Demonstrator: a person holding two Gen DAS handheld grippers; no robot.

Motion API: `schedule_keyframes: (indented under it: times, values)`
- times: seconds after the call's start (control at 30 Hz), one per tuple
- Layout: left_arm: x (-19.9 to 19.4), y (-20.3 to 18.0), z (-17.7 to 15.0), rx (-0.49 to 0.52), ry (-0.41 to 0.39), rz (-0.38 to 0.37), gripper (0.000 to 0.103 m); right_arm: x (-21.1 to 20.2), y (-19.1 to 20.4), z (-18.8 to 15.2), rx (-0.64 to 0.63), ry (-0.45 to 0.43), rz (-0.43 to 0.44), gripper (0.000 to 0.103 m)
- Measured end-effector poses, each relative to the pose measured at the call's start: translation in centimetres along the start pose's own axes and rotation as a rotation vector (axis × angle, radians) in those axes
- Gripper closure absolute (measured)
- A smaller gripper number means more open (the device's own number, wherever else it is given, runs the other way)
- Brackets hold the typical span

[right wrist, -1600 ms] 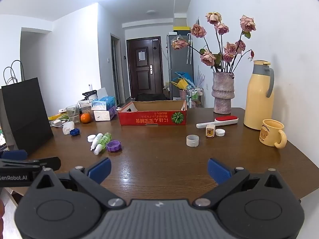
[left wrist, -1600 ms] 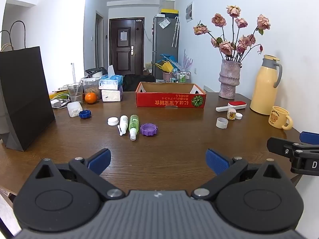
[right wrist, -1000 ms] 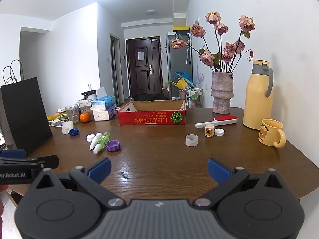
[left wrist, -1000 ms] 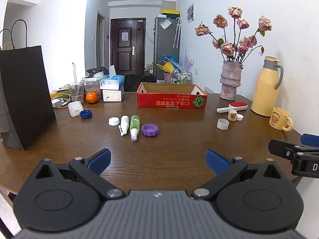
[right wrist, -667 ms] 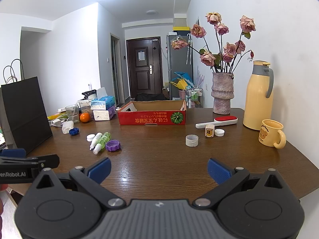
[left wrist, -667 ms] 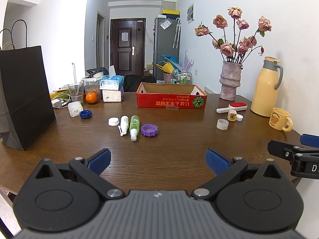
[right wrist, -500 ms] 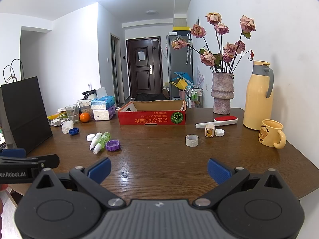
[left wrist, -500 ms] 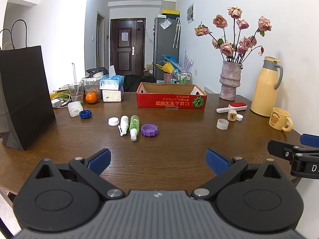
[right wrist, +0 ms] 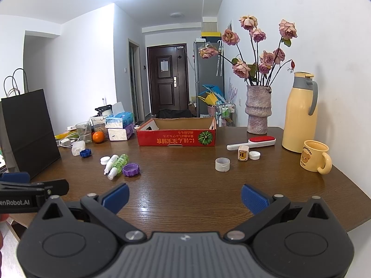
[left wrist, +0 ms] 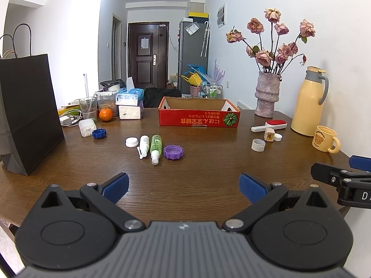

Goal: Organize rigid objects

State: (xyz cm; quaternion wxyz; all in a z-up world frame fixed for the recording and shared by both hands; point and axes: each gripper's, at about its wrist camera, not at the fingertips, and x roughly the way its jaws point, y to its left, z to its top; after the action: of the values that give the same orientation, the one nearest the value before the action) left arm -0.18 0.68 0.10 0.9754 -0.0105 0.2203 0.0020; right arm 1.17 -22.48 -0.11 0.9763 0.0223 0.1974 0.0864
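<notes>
A red cardboard box (left wrist: 199, 117) (right wrist: 176, 137) stands open at the far middle of the wooden table. In front of it lie a white bottle (left wrist: 144, 144), a green spray bottle (left wrist: 155, 147) (right wrist: 118, 162), a purple lid (left wrist: 173, 152) (right wrist: 131, 169), a white cap (left wrist: 131, 142) and a blue lid (left wrist: 99, 133). To the right are a grey ring (left wrist: 258, 145) (right wrist: 222, 164), a small yellow box (right wrist: 243, 153), a white cap (right wrist: 254, 155) and a red lint brush (right wrist: 252, 142). My left gripper (left wrist: 184, 185) and right gripper (right wrist: 185, 197) are both open and empty at the near edge.
A black paper bag (left wrist: 25, 106) stands at the left. A vase of roses (right wrist: 257, 112), a yellow thermos (right wrist: 299, 113) and a yellow mug (right wrist: 314, 156) stand at the right. Tissue boxes, a glass and an orange (left wrist: 106, 114) are at the back left.
Both views have shifted only slightly. Nothing on the table has moved and both grippers stay open.
</notes>
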Motion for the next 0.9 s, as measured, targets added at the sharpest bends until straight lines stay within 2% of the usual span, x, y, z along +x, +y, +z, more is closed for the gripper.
schedule_keyframes:
  times: [0.9]
  values:
    - [-0.06, -0.03, 0.01, 0.0, -0.004, 0.0, 0.0, 0.0, 0.25, 0.02, -0.006, -0.003, 0.0, 0.0]
